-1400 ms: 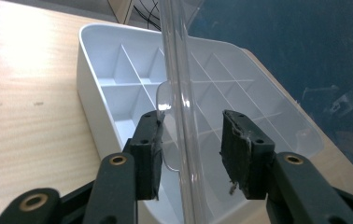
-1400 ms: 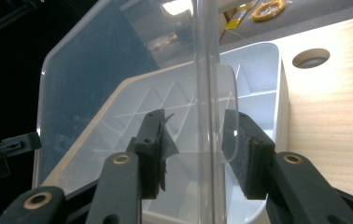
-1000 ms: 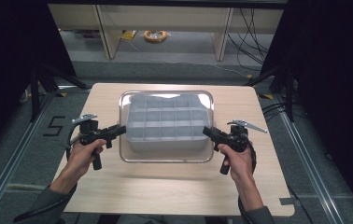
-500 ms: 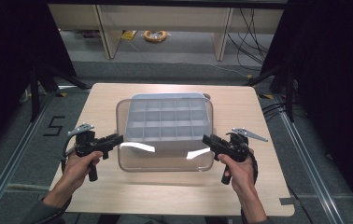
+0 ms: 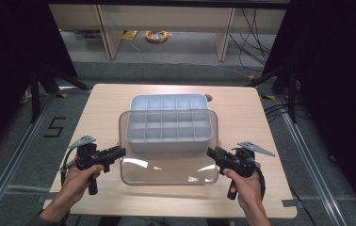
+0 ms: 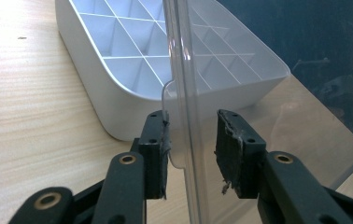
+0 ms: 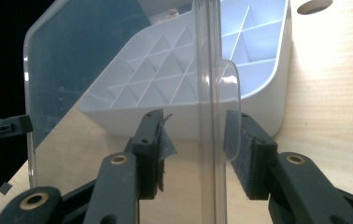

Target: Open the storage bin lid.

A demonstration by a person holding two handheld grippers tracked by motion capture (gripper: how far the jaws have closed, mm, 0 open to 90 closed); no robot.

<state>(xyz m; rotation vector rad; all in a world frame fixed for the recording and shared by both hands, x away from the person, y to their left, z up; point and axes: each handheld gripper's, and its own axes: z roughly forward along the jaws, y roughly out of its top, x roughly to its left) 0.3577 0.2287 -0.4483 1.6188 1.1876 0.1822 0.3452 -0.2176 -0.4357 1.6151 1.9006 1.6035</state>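
Clear plastic lid (image 5: pixel 169 162) is hanging between the left gripper (image 5: pixel 119 153), clamped on its left edge tab, and the right gripper (image 5: pixel 212 154), clamped on its right edge tab, low over the near half of the white divided tray (image 5: pixel 169 123), whose compartments are sitting empty on the wooden table (image 5: pixel 242 117).

Wooden table (image 5: pixel 242 113) — grey floor (image 5: pixel 185 56) (yellow cable coil (image 5: pixel 157 36)), dark sides.
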